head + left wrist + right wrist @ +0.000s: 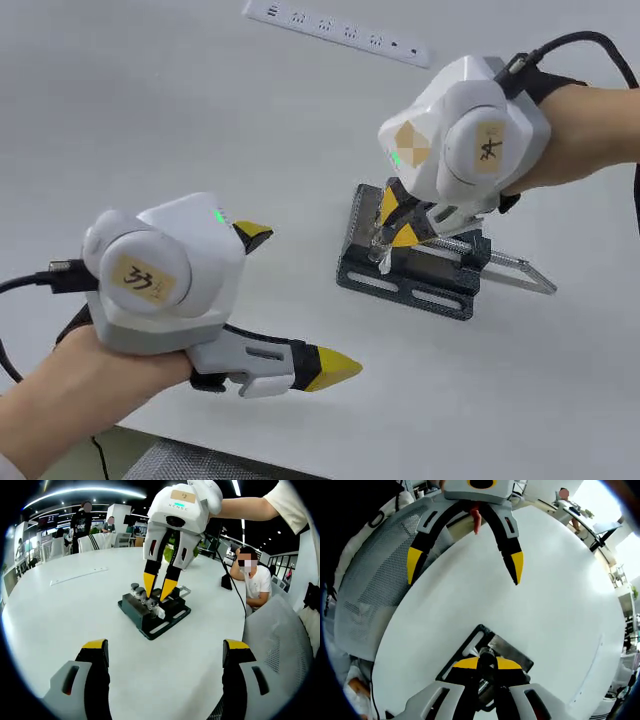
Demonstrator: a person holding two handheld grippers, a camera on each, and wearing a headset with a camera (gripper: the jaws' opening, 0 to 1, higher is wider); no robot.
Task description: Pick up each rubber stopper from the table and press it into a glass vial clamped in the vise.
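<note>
Low on the left of the head view, the left gripper [293, 300]. Wide open, with nothing between the yellow tips. Hangs above the white table [200, 120], well apart from the black vise [400, 285].

Up on the right, the right gripper [397, 218]. Points down, right over the vise. Almost closed, pinching a small dark rubber stopper [486, 656] between the tips. Stopper right at the top of a glass vial [378, 248] clamped in the vise. More vials [136, 591] in a row beside it, with dark tops.

Far off on the table, a white power strip [340, 30]. Past the table edge, a grey mesh chair [375, 590].
</note>
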